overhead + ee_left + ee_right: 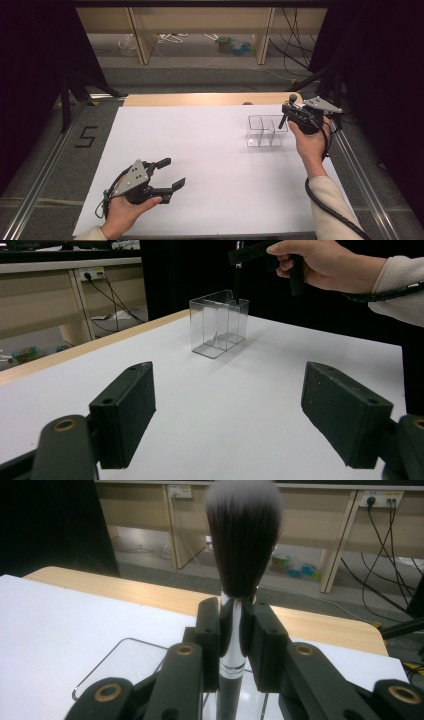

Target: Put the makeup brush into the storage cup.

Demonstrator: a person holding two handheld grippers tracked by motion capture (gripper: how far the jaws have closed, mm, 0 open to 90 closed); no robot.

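A make-up brush (244, 540) with dark, white-tipped bristles stands upright between the jaws of my right gripper (232, 617), which is shut on its silver ferrule. In the high view the right gripper (287, 110) hovers over the far right corner of a clear divided box (267, 131), brush head (293, 98) up and handle pointing down at the box. From the left gripper view the brush handle (237, 282) dips toward the clear box (218, 322). My left gripper (172, 172) rests low at the near left, open and holding nothing (227, 405).
A white sheet (200, 150) covers the table, with a wooden edge (200, 99) at the back. Metal rails (45, 165) run along both sides. Shelf legs and cables (295, 45) lie on the floor beyond the table.
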